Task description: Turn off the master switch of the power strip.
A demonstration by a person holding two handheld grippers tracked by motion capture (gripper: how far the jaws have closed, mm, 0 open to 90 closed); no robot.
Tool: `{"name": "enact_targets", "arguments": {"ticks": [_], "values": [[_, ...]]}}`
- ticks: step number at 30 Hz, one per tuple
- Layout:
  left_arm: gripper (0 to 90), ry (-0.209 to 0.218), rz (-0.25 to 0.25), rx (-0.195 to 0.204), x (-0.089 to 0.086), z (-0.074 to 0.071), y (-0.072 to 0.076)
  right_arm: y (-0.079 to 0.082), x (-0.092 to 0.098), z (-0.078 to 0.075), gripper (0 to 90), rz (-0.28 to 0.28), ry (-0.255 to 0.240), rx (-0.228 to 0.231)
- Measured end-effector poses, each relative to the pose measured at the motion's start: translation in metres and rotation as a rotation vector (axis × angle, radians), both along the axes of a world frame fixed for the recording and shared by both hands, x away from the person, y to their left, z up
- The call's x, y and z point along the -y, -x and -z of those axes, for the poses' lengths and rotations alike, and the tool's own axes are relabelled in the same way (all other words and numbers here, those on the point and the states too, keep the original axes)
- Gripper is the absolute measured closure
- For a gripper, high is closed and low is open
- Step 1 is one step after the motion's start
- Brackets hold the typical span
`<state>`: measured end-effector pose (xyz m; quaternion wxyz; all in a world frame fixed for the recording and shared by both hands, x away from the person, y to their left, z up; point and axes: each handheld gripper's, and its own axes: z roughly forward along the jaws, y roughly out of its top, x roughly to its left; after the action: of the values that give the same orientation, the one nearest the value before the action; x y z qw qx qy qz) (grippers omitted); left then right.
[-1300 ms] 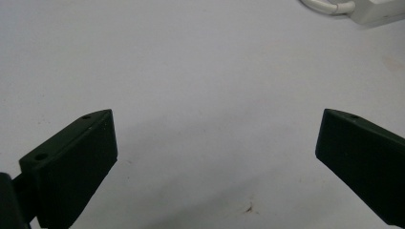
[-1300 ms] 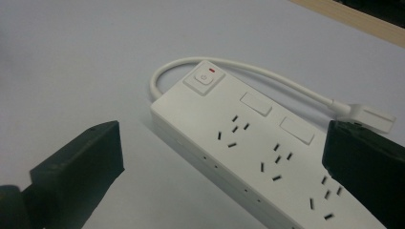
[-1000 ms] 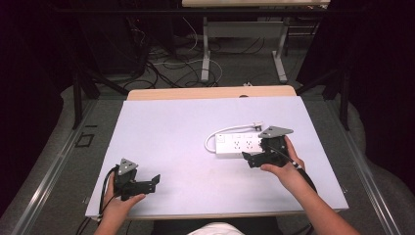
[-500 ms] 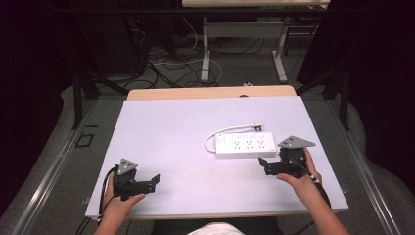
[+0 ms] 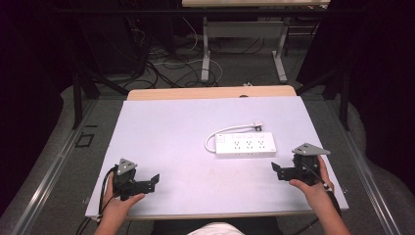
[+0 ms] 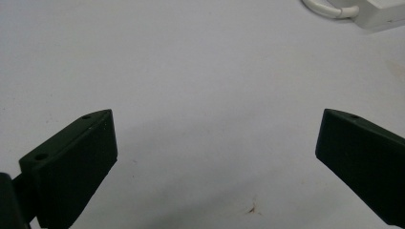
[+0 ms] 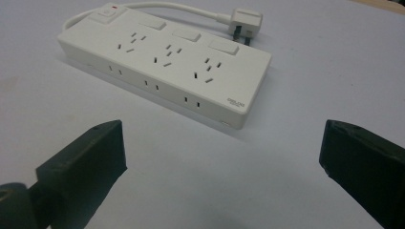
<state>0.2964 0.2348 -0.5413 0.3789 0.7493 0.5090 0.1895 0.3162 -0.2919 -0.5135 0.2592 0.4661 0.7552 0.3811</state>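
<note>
High view: the white tabletop [image 5: 171, 127] lies bare across its left and upper parts. A white power strip [image 5: 245, 145] lies flat right of centre, long axis running left to right, sockets up, its cord [image 5: 220, 134] looping off the left end back to a plug [image 5: 256, 127] just above it. Left claw [image 5: 155, 179], lower left, spread, holds nothing. Right claw [image 5: 275, 169], lower right, spread, sits near the strip's right end, apart from it.

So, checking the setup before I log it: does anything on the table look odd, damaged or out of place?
Nothing stands out. The white power strip lies flat and intact on the table, cord looped, plug unplugged. Only a small brown mark on the surface.
</note>
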Motion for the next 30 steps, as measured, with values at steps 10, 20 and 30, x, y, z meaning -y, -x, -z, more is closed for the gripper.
{"name": "enact_targets", "arguments": {"ticks": [10, 20, 30], "values": [[0.5, -0.001, -0.004, 0.004, 0.0, 0.0, 0.0, 0.007, 0.017, 0.013, 2.8, 0.036, -0.027, -0.005], [0.5, -0.001, -0.004, 0.002, 0.0, 0.001, 0.0, 0.005, 0.032, 0.028, 3.4, 0.083, -0.04, -0.034], [0.5, -0.007, 0.003, -0.005, -0.001, 0.001, 0.0, 0.005, 0.04, 0.035, 3.5, 0.12, -0.054, -0.03]]}}
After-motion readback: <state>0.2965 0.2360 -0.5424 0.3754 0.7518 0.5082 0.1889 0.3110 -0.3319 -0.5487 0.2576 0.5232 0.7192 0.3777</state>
